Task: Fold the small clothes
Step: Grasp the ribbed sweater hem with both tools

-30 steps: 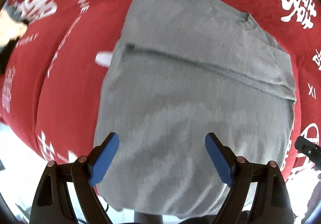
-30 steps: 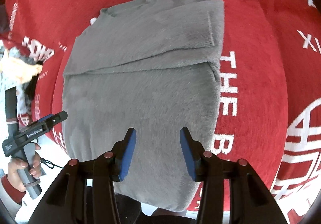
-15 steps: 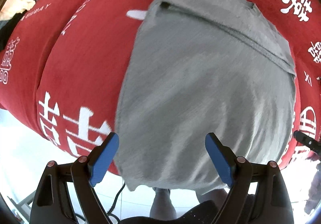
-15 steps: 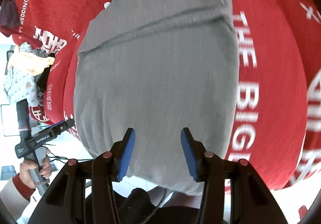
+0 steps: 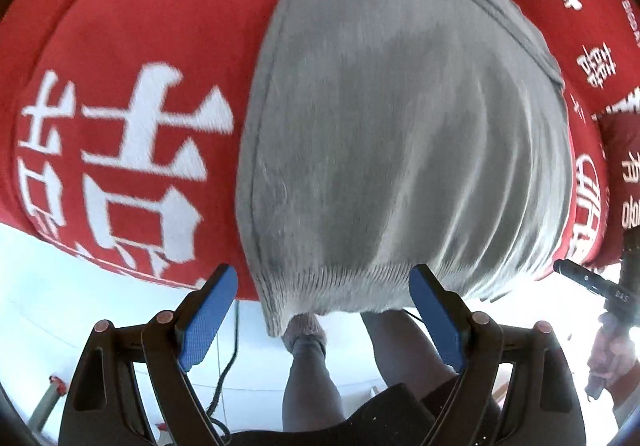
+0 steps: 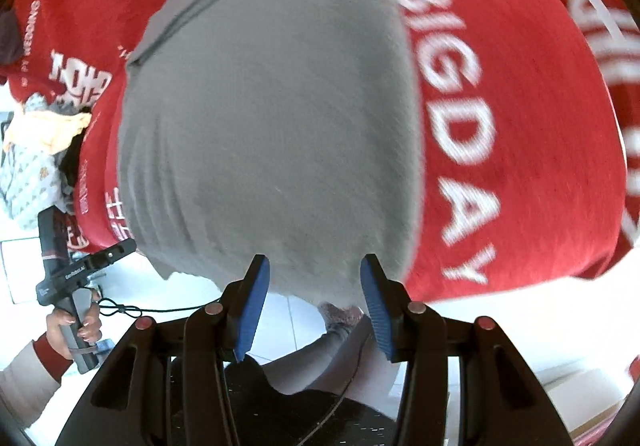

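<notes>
Grey sweater (image 5: pixel 400 126) lies flat on the red-clothed counter (image 5: pixel 132 46), ribbed hem hanging over the near edge. My left claw (image 5: pixel 322 312) is spread wide at that hem, gripping nothing. My right claw (image 6: pixel 314 304) is also parted, empty, at the hem's other corner.

Grey knit sweater (image 5: pixel 400 118) lies flat, ribbed hem overhanging the edge.
</notes>
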Demonstrator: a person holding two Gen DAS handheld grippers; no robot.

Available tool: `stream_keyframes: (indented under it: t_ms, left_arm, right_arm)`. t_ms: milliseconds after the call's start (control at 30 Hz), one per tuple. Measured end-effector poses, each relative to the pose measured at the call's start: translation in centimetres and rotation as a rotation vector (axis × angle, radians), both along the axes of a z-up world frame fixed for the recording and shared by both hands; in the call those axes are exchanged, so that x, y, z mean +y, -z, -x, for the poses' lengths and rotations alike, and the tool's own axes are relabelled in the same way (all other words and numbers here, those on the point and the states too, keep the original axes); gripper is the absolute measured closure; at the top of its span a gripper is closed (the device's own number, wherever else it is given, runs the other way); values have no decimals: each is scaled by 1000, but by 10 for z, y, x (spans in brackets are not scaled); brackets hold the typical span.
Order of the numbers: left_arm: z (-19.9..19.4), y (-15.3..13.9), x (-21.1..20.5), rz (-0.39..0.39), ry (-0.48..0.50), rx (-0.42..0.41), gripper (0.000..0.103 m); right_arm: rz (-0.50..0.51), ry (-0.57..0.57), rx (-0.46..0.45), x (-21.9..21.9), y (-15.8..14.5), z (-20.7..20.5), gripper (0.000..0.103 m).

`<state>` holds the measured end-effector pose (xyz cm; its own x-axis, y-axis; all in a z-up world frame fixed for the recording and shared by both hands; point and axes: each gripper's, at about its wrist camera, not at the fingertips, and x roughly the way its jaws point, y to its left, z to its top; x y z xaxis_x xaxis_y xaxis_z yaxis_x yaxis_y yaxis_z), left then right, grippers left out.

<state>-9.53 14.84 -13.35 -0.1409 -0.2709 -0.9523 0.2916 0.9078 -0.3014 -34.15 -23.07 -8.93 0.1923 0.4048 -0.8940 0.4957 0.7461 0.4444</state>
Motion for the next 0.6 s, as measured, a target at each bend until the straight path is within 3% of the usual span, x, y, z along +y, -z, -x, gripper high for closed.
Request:
stream_keyframes:
  t_ms: [267, 367, 467, 600]
  left_arm:
    - [10, 18, -8, 57, 62, -1, 14]
    - [9, 16, -9, 84, 82, 4, 14]
    - [8, 16, -5, 141, 97, 40, 14]
    - [12, 8, -17, 228, 115, 65, 14]
  right_arm:
    - [-51, 43, 21, -13, 37, 25, 52]
    - [-94, 61, -18, -14, 45, 25, 52]
    - [-137, 59, -32, -11, 51, 22, 44]
    - [-211, 40, -74, -2, 49, 19, 44]
